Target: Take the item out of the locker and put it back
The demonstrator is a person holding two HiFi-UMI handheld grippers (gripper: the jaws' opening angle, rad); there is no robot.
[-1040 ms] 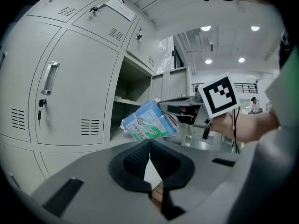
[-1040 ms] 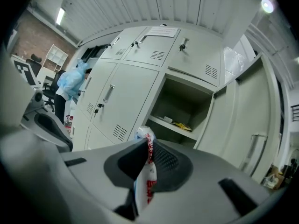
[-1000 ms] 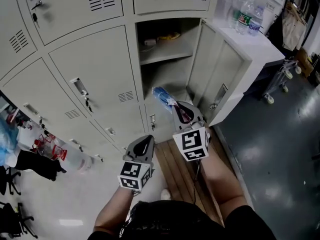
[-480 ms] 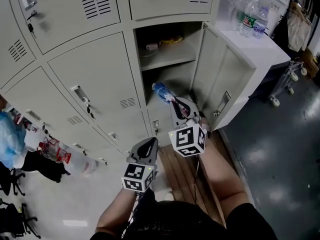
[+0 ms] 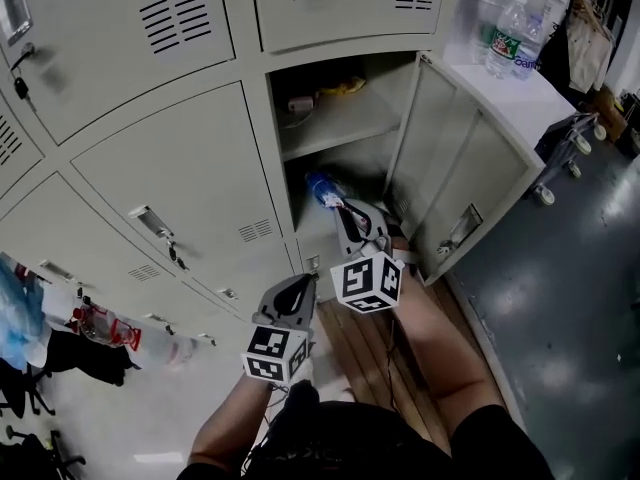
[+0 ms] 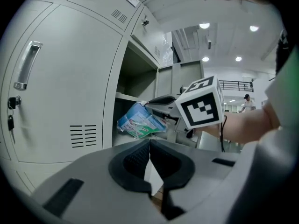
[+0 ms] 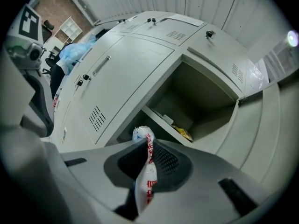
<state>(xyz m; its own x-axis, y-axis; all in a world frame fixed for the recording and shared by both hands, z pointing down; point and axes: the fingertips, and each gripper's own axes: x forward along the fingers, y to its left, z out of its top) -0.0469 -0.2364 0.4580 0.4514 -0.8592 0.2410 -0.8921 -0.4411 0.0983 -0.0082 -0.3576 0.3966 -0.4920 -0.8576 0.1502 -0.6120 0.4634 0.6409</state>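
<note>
The open locker [image 5: 345,153] has a shelf [image 5: 335,118] across it and a lower space beneath. My right gripper [image 5: 345,216] is shut on one edge of a blue and white packet [image 5: 322,188] with red print. The packet sits at the mouth of the lower space, just under the shelf. In the right gripper view the packet's edge [image 7: 146,169] stands pinched between the pads of the right gripper [image 7: 148,148]. The left gripper view shows the packet [image 6: 140,121] sticking out ahead of the right gripper [image 6: 161,101]. My left gripper [image 5: 298,288] hangs lower left of it, shut and empty [image 6: 149,146].
The locker door [image 5: 455,173] swings out to the right. On the shelf lie a yellow item [image 5: 345,86] and a small white one [image 5: 298,103]. Bottles [image 5: 505,33] stand on a white counter at top right. Closed lockers fill the left; bags [image 5: 60,333] lie at lower left.
Both grippers have moved toward the locker. The packet, earlier out in front of the opening, now sits at the mouth of the lower space. The right gripper has rolled somewhat.
</note>
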